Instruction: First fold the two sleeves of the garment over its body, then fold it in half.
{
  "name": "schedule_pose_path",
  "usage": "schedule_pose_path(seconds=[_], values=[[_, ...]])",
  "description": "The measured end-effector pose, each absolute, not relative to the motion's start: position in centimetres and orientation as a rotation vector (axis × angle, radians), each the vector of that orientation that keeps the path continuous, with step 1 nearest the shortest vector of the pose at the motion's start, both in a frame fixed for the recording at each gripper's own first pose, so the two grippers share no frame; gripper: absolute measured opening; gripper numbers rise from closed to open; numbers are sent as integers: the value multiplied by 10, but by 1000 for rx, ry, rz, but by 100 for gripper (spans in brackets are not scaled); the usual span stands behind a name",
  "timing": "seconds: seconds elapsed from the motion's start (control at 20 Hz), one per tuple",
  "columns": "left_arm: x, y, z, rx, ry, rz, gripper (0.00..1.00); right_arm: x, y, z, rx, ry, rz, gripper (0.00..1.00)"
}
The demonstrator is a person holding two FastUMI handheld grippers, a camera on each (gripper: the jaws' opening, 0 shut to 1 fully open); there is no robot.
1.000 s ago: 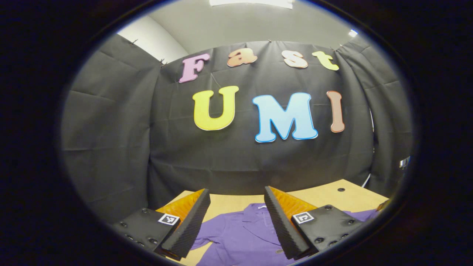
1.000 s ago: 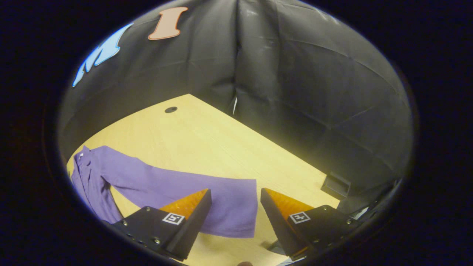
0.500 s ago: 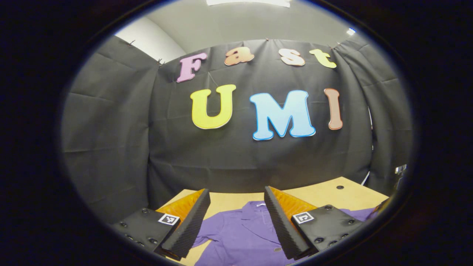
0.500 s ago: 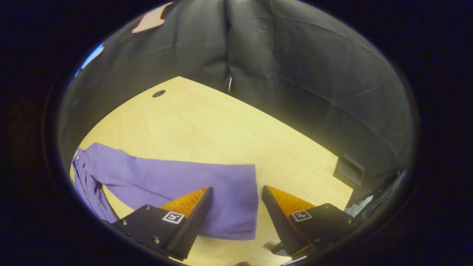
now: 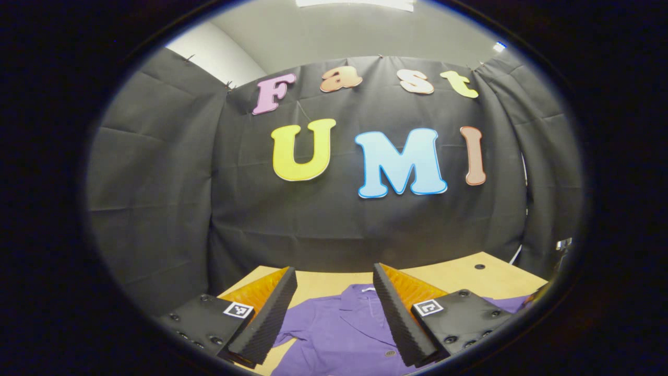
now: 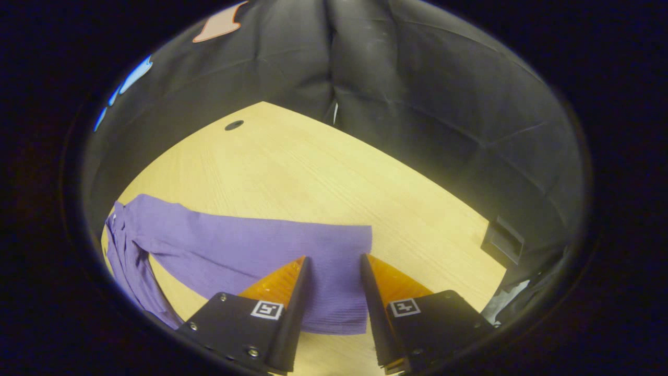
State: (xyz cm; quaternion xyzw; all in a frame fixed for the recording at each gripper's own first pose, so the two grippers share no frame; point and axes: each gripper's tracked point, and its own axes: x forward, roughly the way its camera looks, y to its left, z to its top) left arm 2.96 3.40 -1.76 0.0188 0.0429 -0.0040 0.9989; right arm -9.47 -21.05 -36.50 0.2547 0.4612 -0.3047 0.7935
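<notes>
Spanning the booth, a pale wooden table (image 6: 323,172) leaves bare room beyond the flat purple knit garment (image 5: 339,334); its ribbed sleeve (image 6: 250,250) ends squarely between the right gripper (image 6: 334,261), whose fingers stand apart. The left gripper (image 5: 334,274) hovers spread above the collar.

Left claw (image 5: 334,274) agape; right claw (image 6: 334,261) narrower

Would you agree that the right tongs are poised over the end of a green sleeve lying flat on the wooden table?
Not quite: the sleeve is purple, not green, as the right gripper view shows. The rest holds: the right tongs are poised over its end, and it lies flat on the wooden table.
</notes>
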Motion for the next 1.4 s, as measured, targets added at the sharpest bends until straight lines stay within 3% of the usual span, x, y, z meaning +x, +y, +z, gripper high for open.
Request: schedule_pose_path(seconds=[0.05, 0.1, 0.25, 0.3, 0.45, 0.7, 1.15, 1.4], values=[[29, 35, -18, 34, 84, -8, 94, -94, -208, -362, 583, 980, -671, 60], [29, 36, -18, 32, 83, -7, 94, -91, -210, -366, 614, 971, -694, 19], [28, 43, -18, 21, 79, 5, 94, -90, -213, -369, 615, 958, -695, 19], [27, 45, -19, 19, 80, 9, 94, -93, -212, -364, 620, 961, -690, 6], [23, 56, -19, 16, 79, 24, 94, -83, -216, -361, 648, 930, -694, 5], [17, 74, -19, 26, 74, 47, 94, -72, -225, -317, 680, 815, -597, 2], [13, 104, -21, 13, 70, 51, 94, -49, -236, -155, 694, 551, -354, 1], [8, 135, -26, 3, 72, 72, 94, -94, -249, -91, 639, 442, -255, 1]])
